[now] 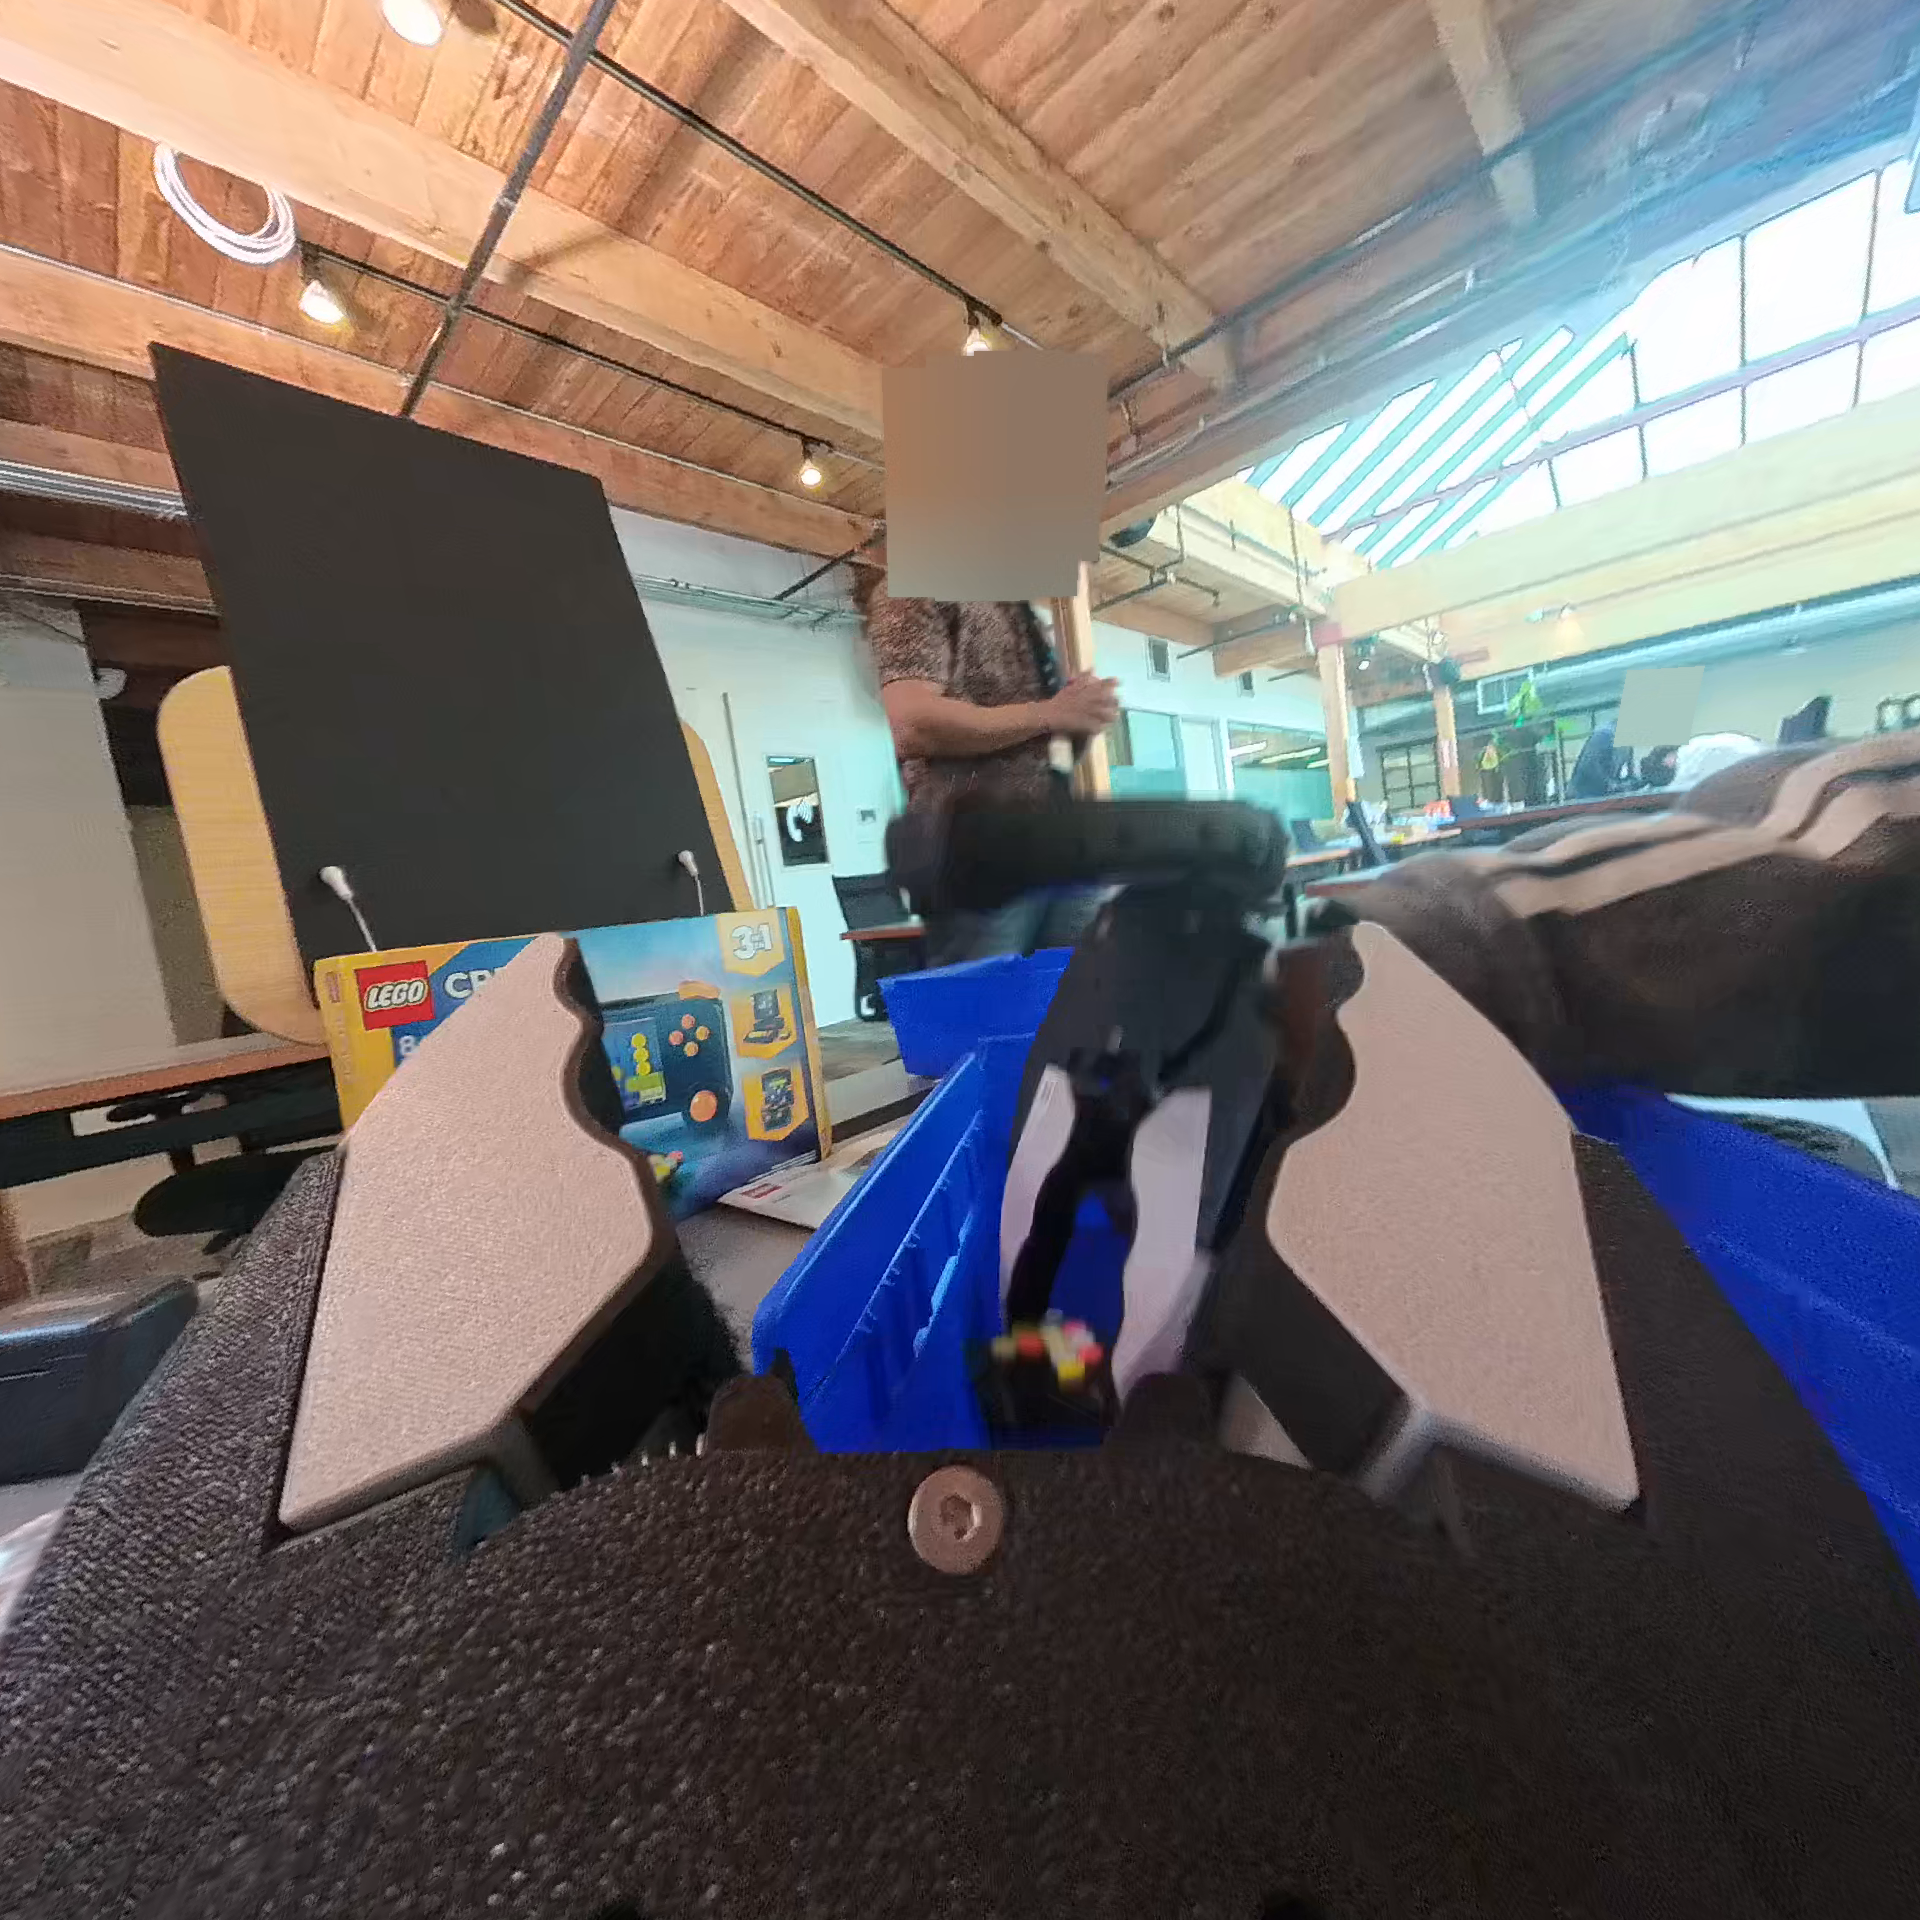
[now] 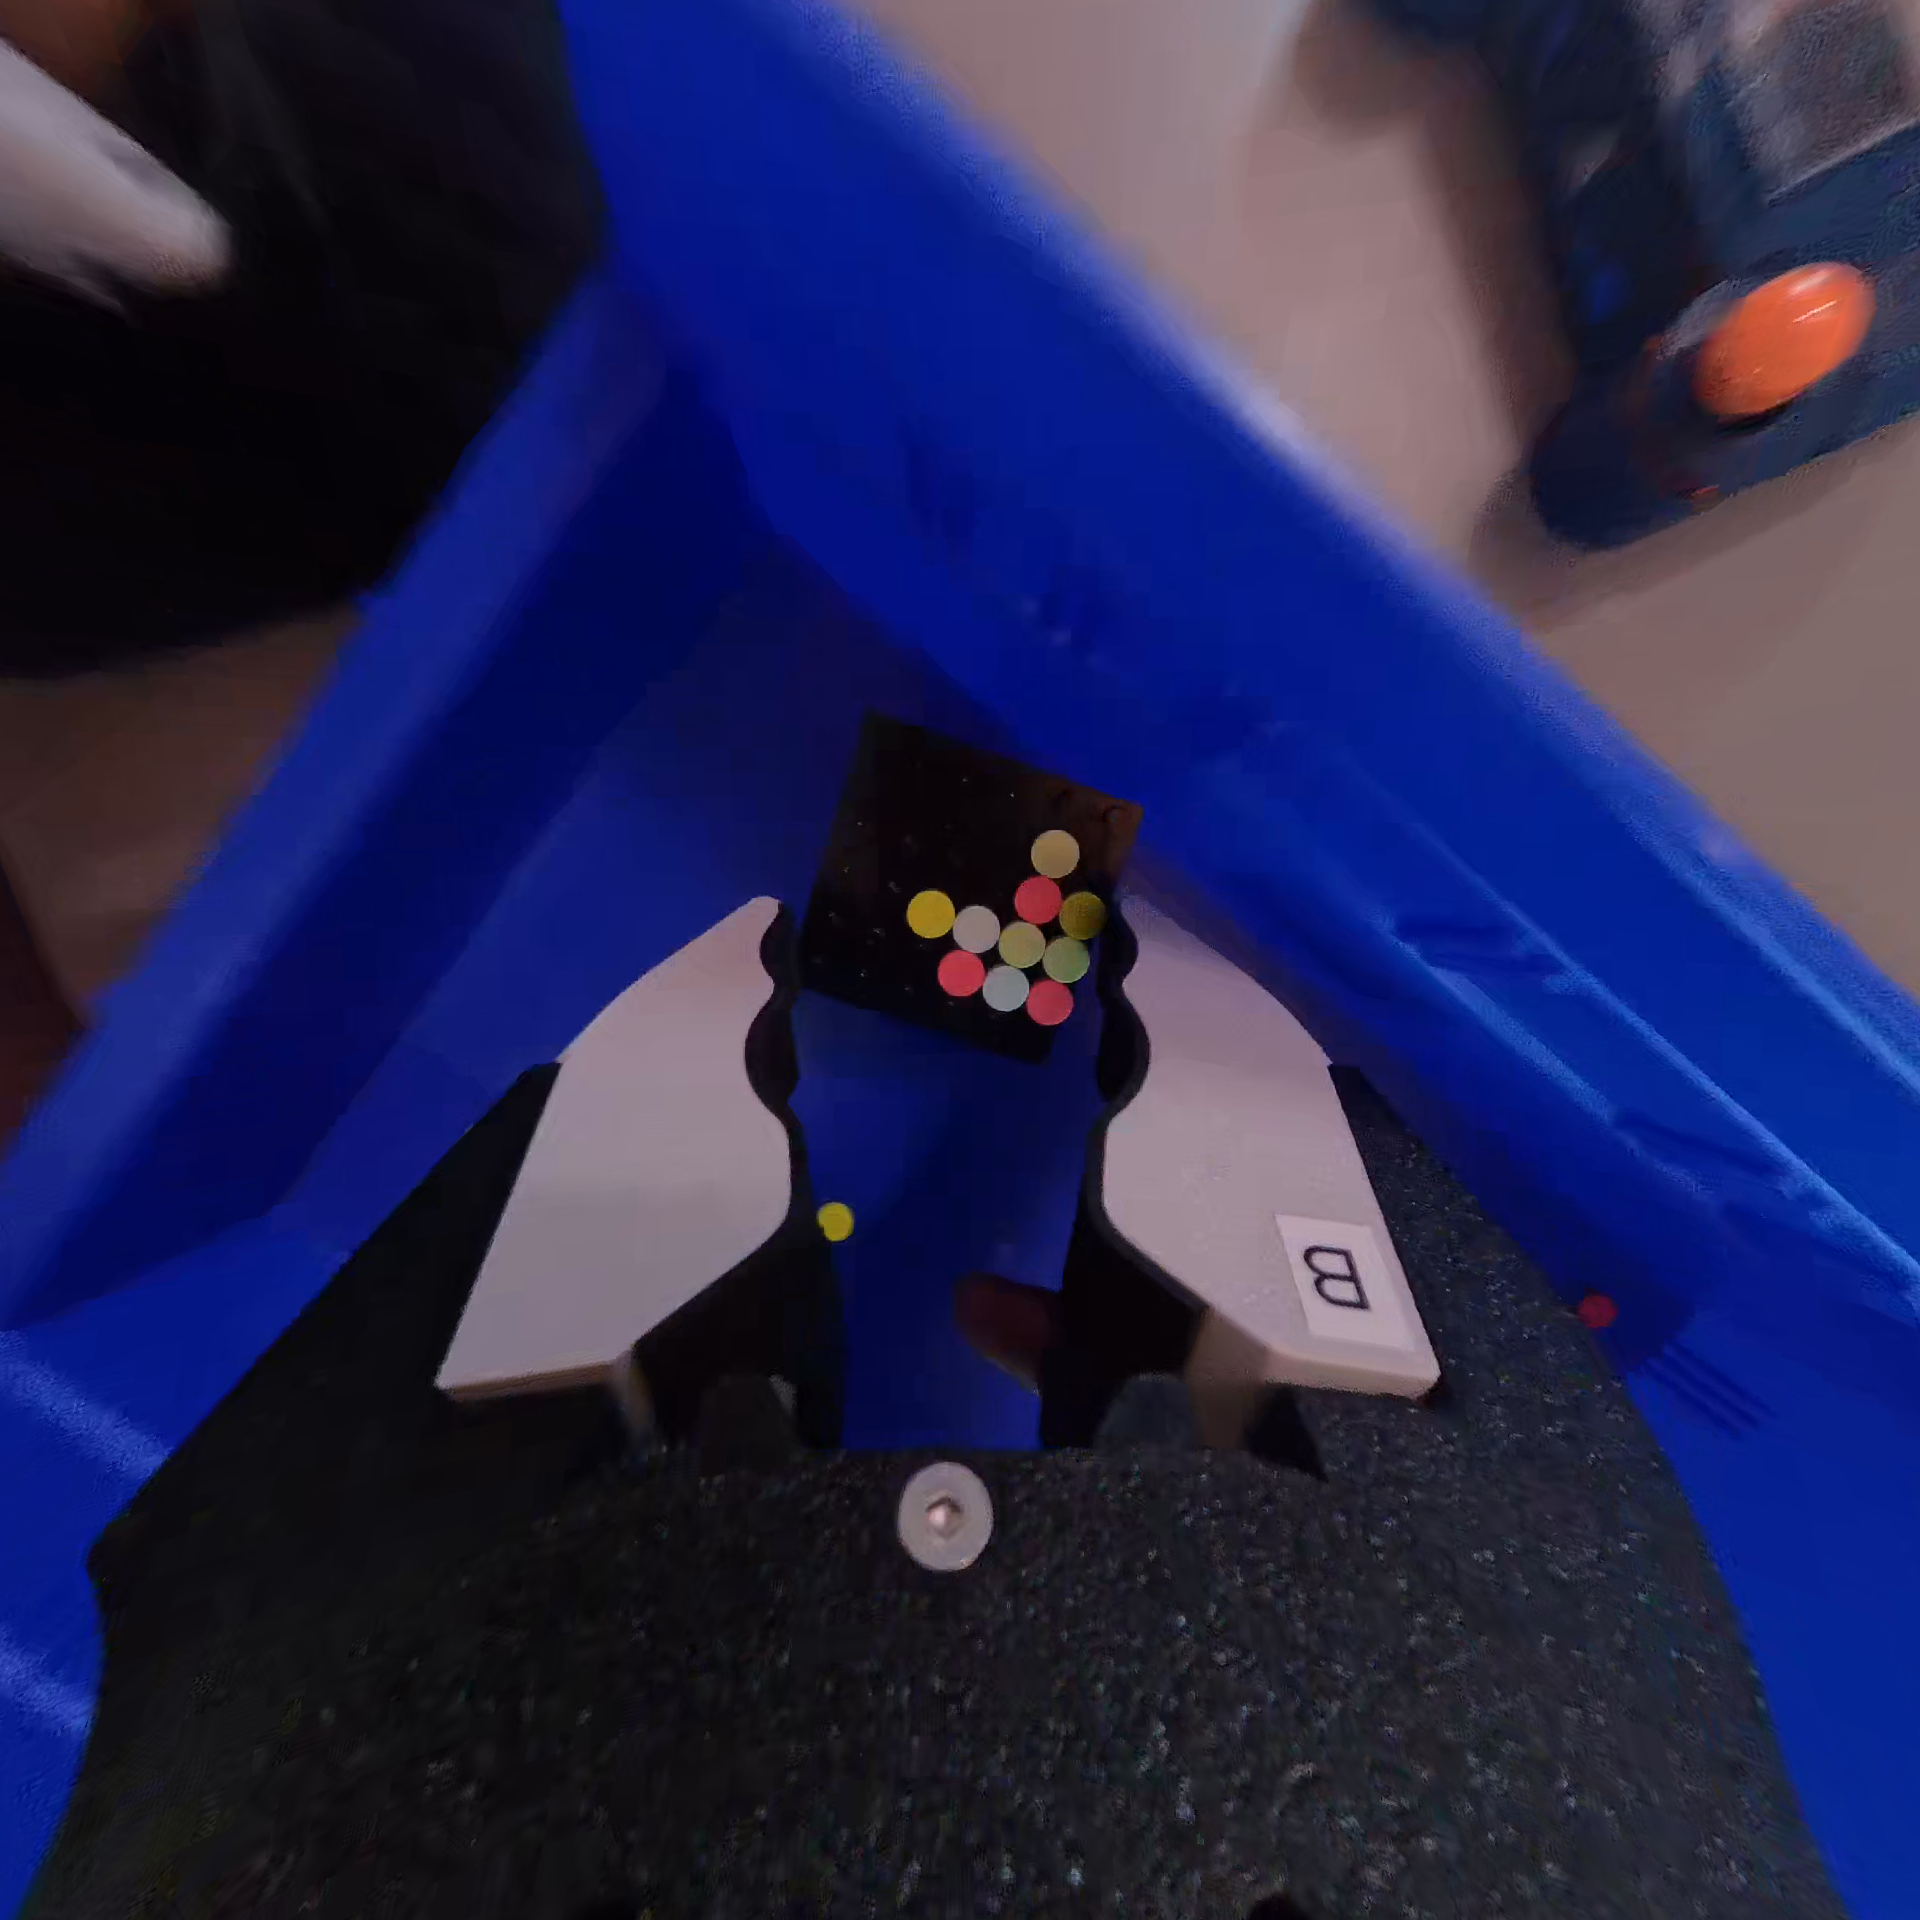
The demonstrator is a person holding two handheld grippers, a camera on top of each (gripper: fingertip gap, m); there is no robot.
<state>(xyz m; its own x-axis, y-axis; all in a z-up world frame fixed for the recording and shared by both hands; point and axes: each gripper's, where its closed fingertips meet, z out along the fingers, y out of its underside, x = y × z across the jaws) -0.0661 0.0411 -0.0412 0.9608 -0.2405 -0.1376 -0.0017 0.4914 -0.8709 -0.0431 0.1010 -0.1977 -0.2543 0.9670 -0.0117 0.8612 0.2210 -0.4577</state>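
Right gripper [image 2: 940, 940] is down inside the blue bin [image 2: 1039, 468], nose pointed into the corner where two walls meet. Its jaws stand moderately apart and hold nothing; the tips reach the near edge of a black square plate [image 2: 883, 904] lying tilted against that corner. On the plate sits a cluster of small round studs [image 2: 1013, 935] in yellow, red, pale green and white. One loose yellow stud [image 2: 835, 1222] rests on the bin floor just beside the left finger, and a red one [image 2: 1597, 1311] shows at the right, by the gripper body. Beyond the bin wall, on the table, a dark blue brick-built model with an orange dome [image 2: 1777, 338] is badly blurred, so I can't say more of it.

Left gripper [image 1: 961, 997] hovers outside the bin, jaws spread wide and empty. Between its fingers you can see the other gripper dipping into the bin, with the plate and studs a smear of colour at its tips. A toy brick set box [image 1: 727, 1039] stands left of the bin, a black board [image 1: 416, 665] leaning behind it. A person in a patterned shirt [image 1: 966, 707] stands farther back.
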